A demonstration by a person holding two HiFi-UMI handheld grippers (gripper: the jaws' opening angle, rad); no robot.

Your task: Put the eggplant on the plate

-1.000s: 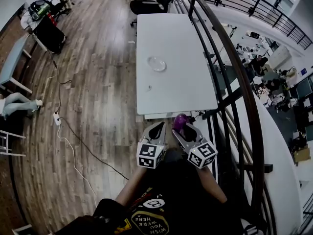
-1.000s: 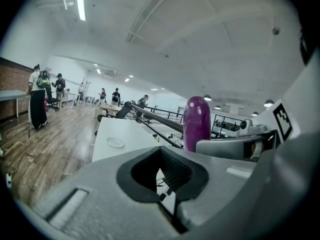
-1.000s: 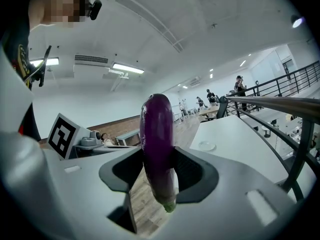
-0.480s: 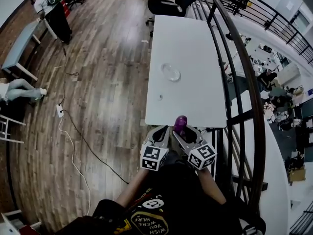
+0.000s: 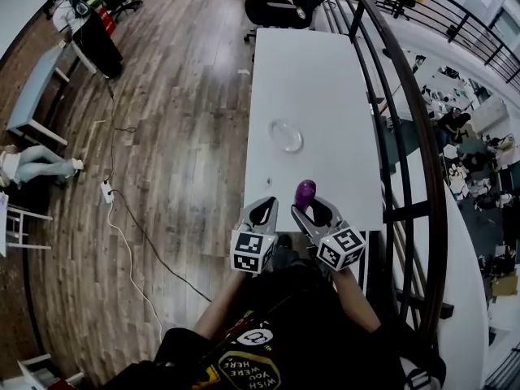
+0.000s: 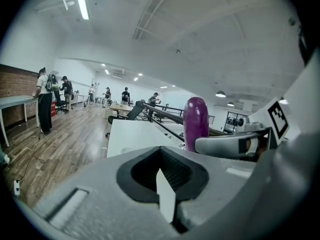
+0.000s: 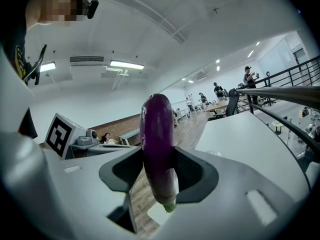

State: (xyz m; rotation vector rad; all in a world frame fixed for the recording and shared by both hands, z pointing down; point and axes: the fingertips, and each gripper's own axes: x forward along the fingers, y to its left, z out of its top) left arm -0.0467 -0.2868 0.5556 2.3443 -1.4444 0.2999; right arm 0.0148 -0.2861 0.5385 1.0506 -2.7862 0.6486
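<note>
A purple eggplant (image 5: 305,192) stands upright between the jaws of my right gripper (image 5: 309,207), which is shut on it, just over the near edge of the white table (image 5: 325,63). In the right gripper view the eggplant (image 7: 157,134) fills the middle, stem end down, in the right gripper (image 7: 159,170). A clear glass plate (image 5: 286,135) lies farther along the table, apart from both grippers. My left gripper (image 5: 263,210) hangs beside the right one at the table's near edge, shut and empty. From the left gripper (image 6: 162,173) the eggplant (image 6: 196,116) shows to the right.
A black railing (image 5: 400,128) runs along the table's right side. A black office chair (image 5: 286,6) stands at the far end. Wooden floor with a cable and power strip (image 5: 106,192) lies to the left. People stand far off in the room.
Both grippers have moved forward, side by side, to the table's near edge. The eggplant has stayed in the right gripper, and the plate now sits closer.
</note>
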